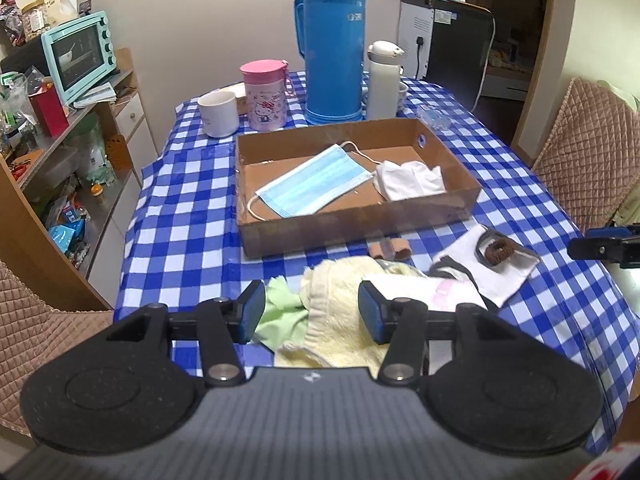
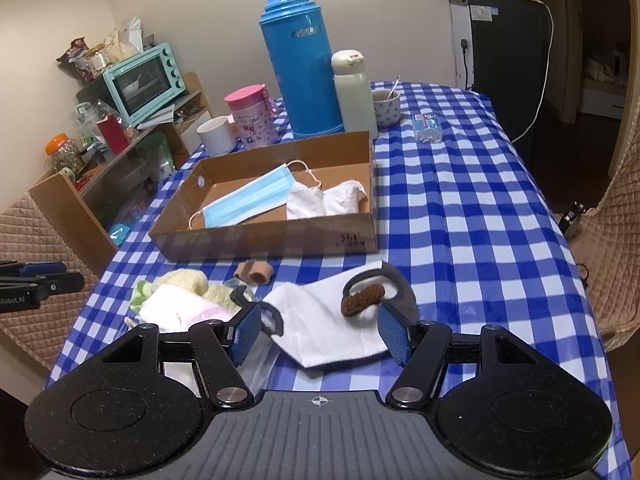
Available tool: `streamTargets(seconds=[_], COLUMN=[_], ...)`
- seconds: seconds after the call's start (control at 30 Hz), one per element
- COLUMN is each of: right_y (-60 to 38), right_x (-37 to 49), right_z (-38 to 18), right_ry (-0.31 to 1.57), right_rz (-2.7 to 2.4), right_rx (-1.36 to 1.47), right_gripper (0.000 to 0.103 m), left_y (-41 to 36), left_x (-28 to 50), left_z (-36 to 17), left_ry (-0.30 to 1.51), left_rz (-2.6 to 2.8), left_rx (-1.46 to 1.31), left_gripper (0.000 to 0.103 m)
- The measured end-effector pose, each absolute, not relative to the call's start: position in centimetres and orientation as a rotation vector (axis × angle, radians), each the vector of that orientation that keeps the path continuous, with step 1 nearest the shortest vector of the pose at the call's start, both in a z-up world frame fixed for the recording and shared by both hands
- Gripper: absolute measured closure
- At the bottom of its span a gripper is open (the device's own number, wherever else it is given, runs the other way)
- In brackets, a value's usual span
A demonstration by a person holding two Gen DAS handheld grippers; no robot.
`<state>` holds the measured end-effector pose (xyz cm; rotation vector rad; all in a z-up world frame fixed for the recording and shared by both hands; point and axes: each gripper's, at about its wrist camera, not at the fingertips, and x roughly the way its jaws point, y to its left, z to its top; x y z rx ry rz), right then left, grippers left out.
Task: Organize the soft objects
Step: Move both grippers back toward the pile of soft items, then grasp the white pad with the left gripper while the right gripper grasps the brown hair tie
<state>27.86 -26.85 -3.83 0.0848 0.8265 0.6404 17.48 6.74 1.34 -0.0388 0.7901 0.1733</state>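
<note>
A shallow cardboard box (image 1: pixel 352 222) (image 2: pixel 264 240) on the checked table holds a blue face mask (image 1: pixel 316 184) (image 2: pixel 248 200) and a white cloth (image 1: pixel 412 180) (image 2: pixel 324 200). In front of it lie a yellow towel (image 1: pixel 340 320) (image 2: pixel 188 280), a green cloth (image 1: pixel 280 308), a pink-white cloth (image 2: pixel 180 308), a white sock with grey trim (image 1: pixel 492 272) (image 2: pixel 328 328), a brown hair tie (image 1: pixel 498 249) (image 2: pixel 362 300) on it, and a tan band (image 1: pixel 390 250) (image 2: pixel 254 271). My left gripper (image 1: pixel 312 314) is open over the yellow towel. My right gripper (image 2: pixel 320 334) is open over the sock.
A blue thermos (image 1: pixel 334 44), white flask (image 1: pixel 384 80), pink cup (image 1: pixel 266 94), white mug (image 1: pixel 218 114), a small bowl (image 2: pixel 386 108) and a tissue pack (image 2: pixel 428 127) stand behind the box. Quilted chairs (image 1: pixel 588 160) flank the table. A cluttered shelf (image 1: pixel 60 120) stands left.
</note>
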Motion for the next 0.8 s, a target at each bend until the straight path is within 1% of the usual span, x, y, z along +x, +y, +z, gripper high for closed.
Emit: streamTargets(seconds=[0.23, 0.37, 0.6, 0.8], right_y=[-26.6, -26.5, -26.3, -26.3], right_x=[27.1, 26.9, 27.0, 27.4], right_z=[-4.5, -4.9, -5.6, -6.3], right_ry=[0.854, 0.869, 0.896, 0.917], right_rz=[0.647, 0.652, 0.646, 0.631], right_rx=[0.090, 0.092, 0.100, 0.107], right_gripper=[0.038, 0.038, 0.038, 0.038], left_y=[5.1, 4.5, 4.1, 4.2], left_x=[17.2, 17.4, 18.5, 19.8], left_z=[-0.1, -0.7, -1.7, -3.3], left_ry=[0.811, 0.816, 0.839, 0.877], left_rz=[0.135, 0.112, 0.073, 0.045], left_rx=[0.000, 0.013, -0.010, -0.079], left_gripper=[0.053, 0.051, 0.048, 0.048])
